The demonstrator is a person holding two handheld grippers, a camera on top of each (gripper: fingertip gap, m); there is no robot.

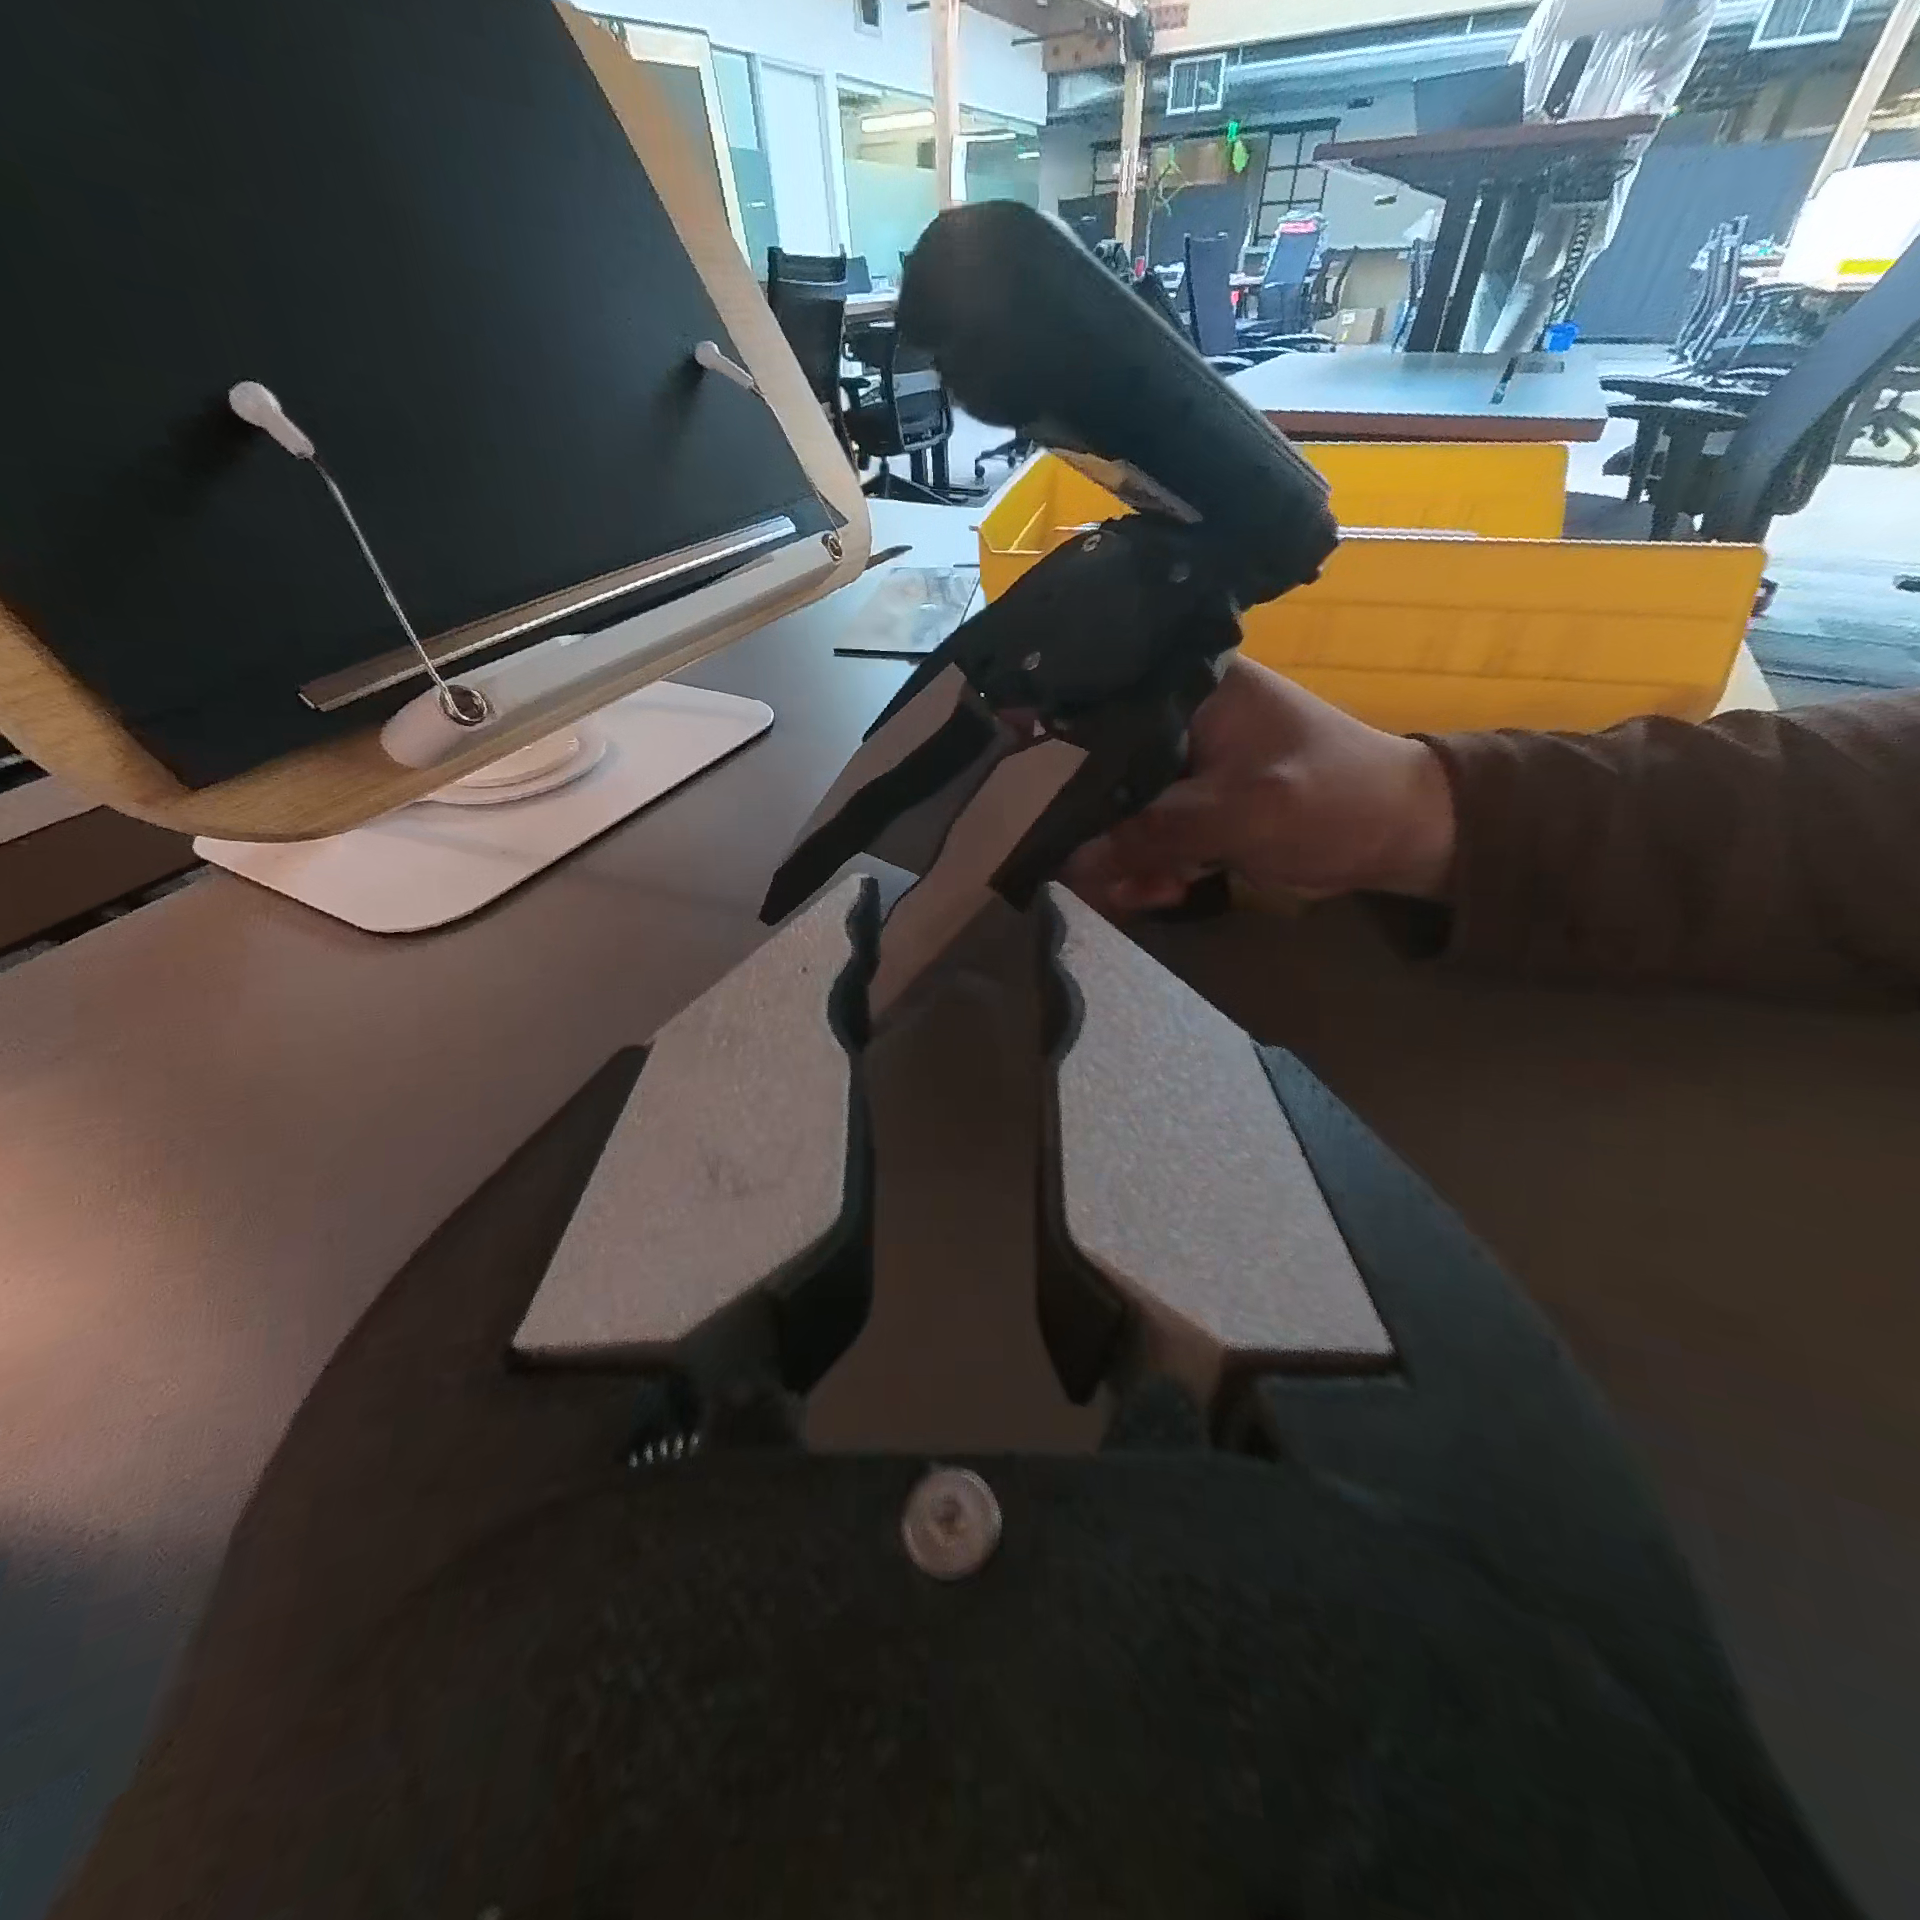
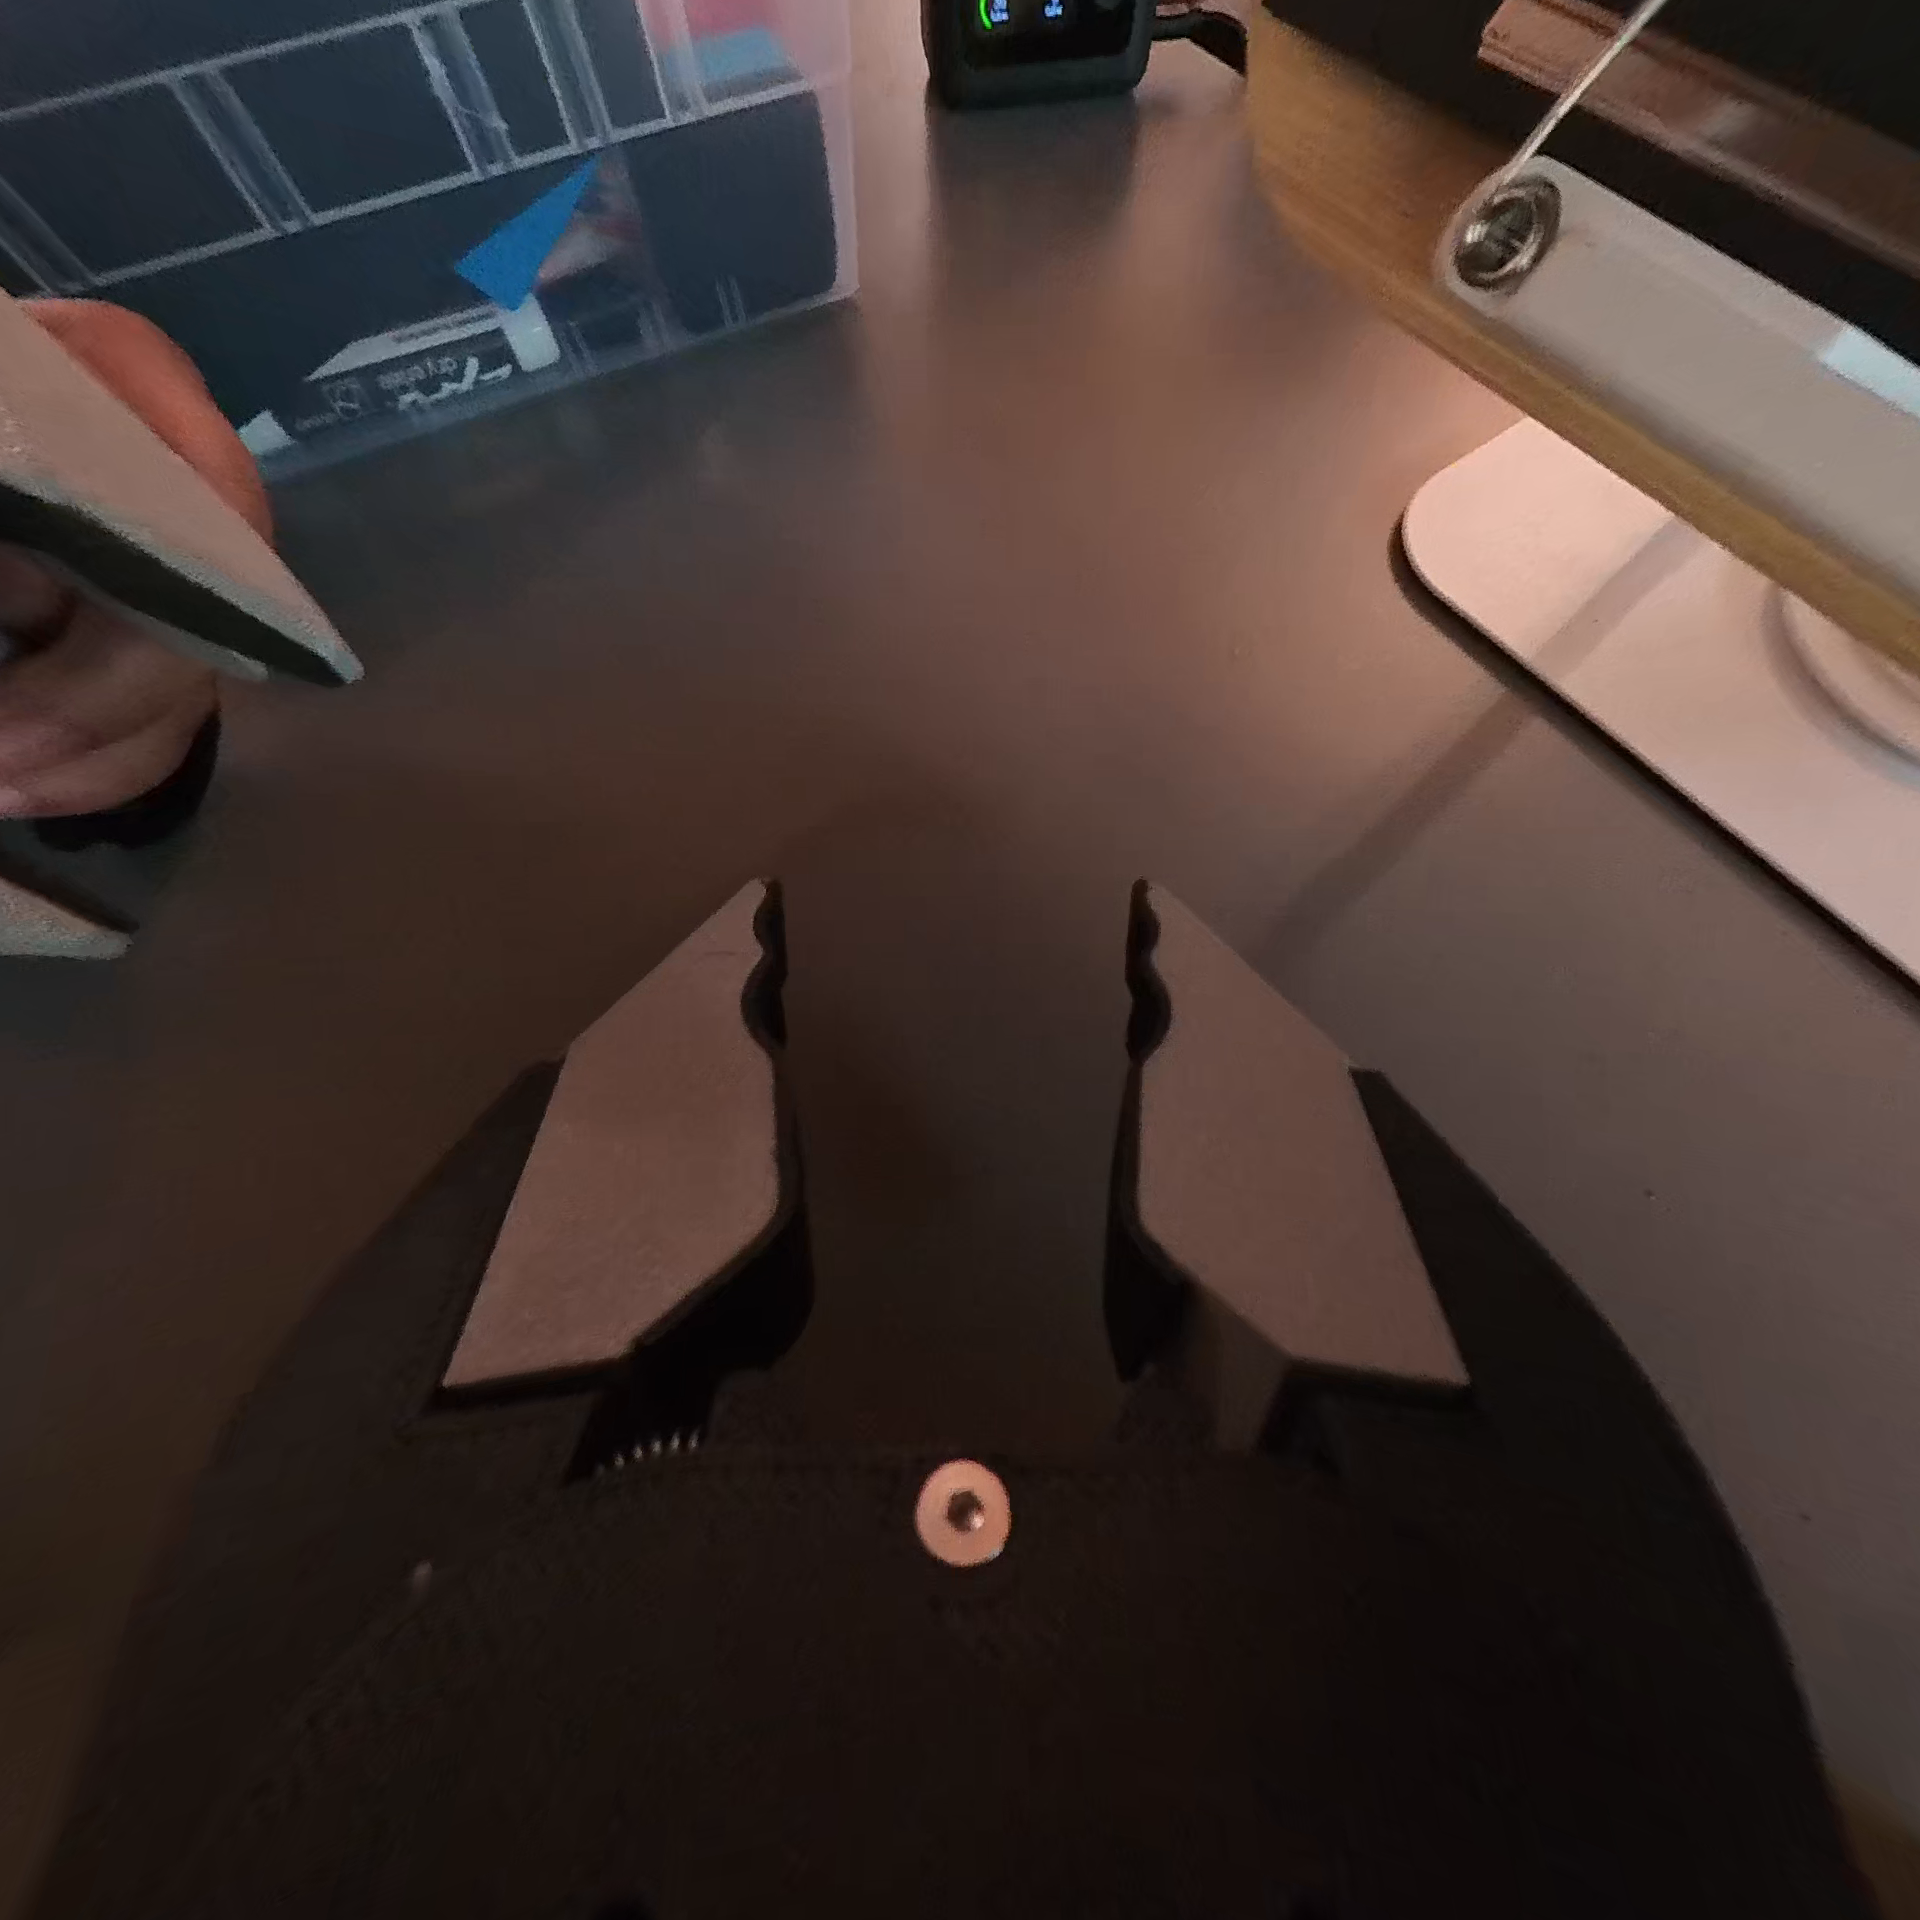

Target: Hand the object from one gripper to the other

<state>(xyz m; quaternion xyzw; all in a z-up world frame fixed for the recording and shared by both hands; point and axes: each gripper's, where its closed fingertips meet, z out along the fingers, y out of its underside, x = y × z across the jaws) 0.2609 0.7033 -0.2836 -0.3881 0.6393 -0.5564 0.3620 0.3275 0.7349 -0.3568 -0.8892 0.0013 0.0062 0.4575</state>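
My left gripper (image 1: pixel 956 935) is open, with nothing between its grey pads, and sits low over the dark table (image 1: pixel 260 1091). My right gripper (image 1: pixel 894 904), held by a hand (image 1: pixel 1299 790), points down and left, its open fingertips just beyond the left gripper's tips. In the right wrist view my right gripper (image 2: pixel 956 914) is open and empty above the table (image 2: pixel 935 623). The left gripper (image 2: pixel 239 810) shows at the left edge there, with a hand behind it. I see no held object in either view.
A book stand (image 1: pixel 416 364) with a black board, wooden rim and white base (image 1: pixel 499 842) stands at the left; it also shows at the right in the right wrist view (image 2: pixel 1558 343). Yellow bins (image 1: pixel 1455 623) stand behind. A clear organiser box (image 2: pixel 416 208) and a small screen device (image 2: pixel 1039 52) sit far off.
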